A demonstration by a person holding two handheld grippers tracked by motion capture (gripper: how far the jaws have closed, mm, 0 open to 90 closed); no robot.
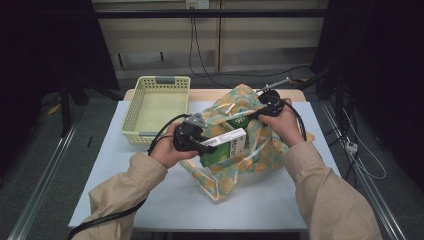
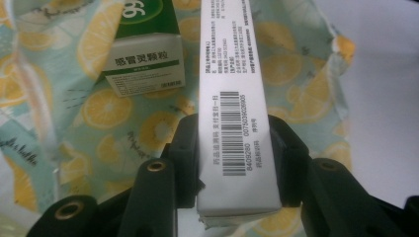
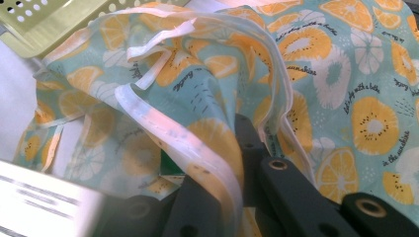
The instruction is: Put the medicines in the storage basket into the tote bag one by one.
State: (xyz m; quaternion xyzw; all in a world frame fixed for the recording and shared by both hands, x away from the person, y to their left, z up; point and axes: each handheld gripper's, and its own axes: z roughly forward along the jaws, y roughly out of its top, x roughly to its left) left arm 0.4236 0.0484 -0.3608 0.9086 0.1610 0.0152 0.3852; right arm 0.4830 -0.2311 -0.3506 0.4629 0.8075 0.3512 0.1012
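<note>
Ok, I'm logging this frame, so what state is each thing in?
Left gripper: shut on the white box.
White box: closed, held above the bag.
Right gripper: shut on the bag's rim.
Bag: mouth held open.
Green box: closed, inside the bag.
Basket: upright, empty.

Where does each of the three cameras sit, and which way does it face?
High view: above the person's side, facing forward and down on the table; both forearms and hands enter from below.
Left gripper view: rides the left gripper, looking along its jaws, clamped on a white box over the fruit-print bag.
Right gripper view: rides the right gripper, jaws pinching the bag's white-edged rim.
Shared: all three show the bag.
</note>
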